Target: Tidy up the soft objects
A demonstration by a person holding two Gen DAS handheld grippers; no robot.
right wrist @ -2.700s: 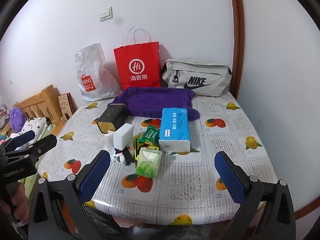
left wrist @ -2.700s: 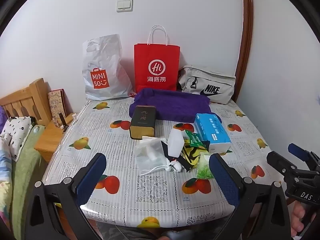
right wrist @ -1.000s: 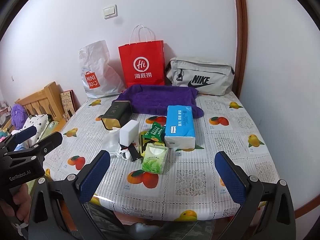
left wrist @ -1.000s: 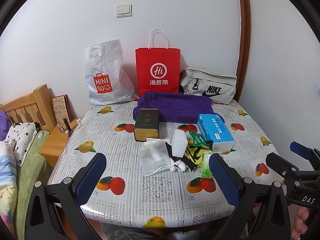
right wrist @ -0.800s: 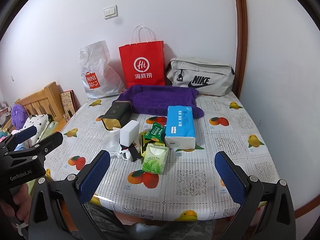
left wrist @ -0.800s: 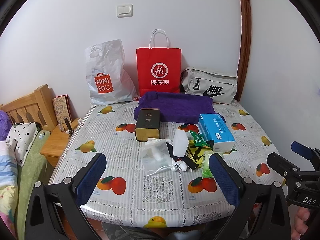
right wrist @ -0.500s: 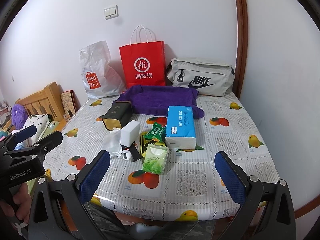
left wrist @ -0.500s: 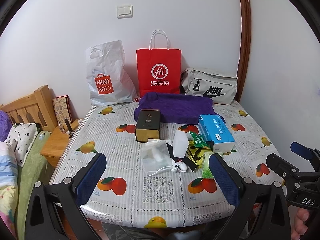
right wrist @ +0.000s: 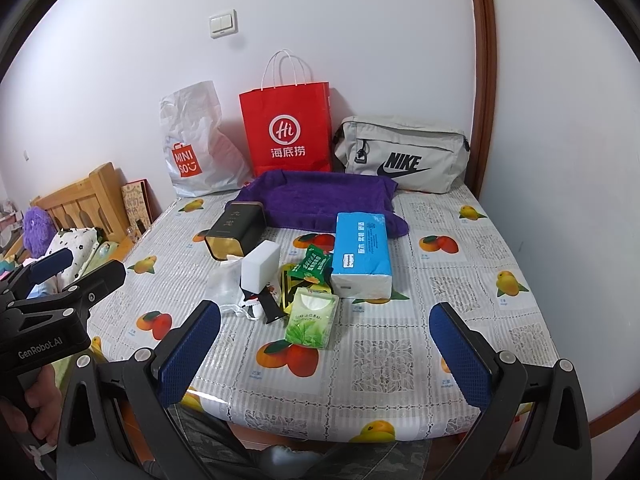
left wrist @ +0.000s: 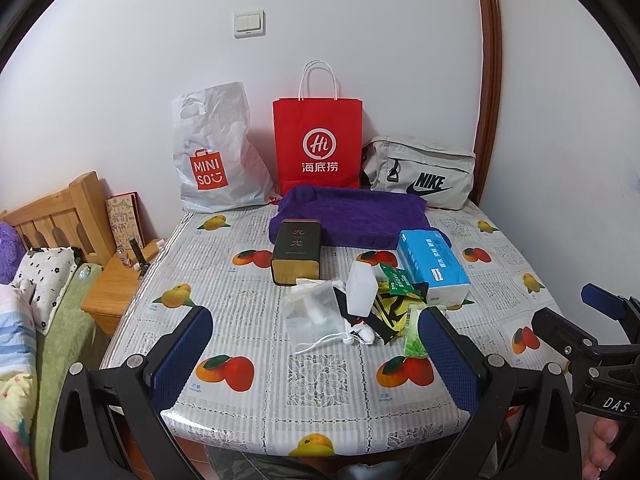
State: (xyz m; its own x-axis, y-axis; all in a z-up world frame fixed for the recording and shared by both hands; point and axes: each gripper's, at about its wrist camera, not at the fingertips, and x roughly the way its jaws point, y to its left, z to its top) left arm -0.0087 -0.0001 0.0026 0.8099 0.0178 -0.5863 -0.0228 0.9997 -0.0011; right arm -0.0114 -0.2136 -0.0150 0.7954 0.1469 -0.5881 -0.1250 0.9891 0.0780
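Purple towel flat – blue tissue pack overlapping its corner.

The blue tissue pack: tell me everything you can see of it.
The blue tissue pack is a soft plastic-wrapped block, blue on top with white print and a small label, its near end white. It lies flat on the fruit-print tablecloth, long axis running away from the cameras. Its far end meets or overlaps the purple towel; a green sachet lies against its left side. It looks sealed. Neither gripper touches it.

Green tissue pack partly hidden
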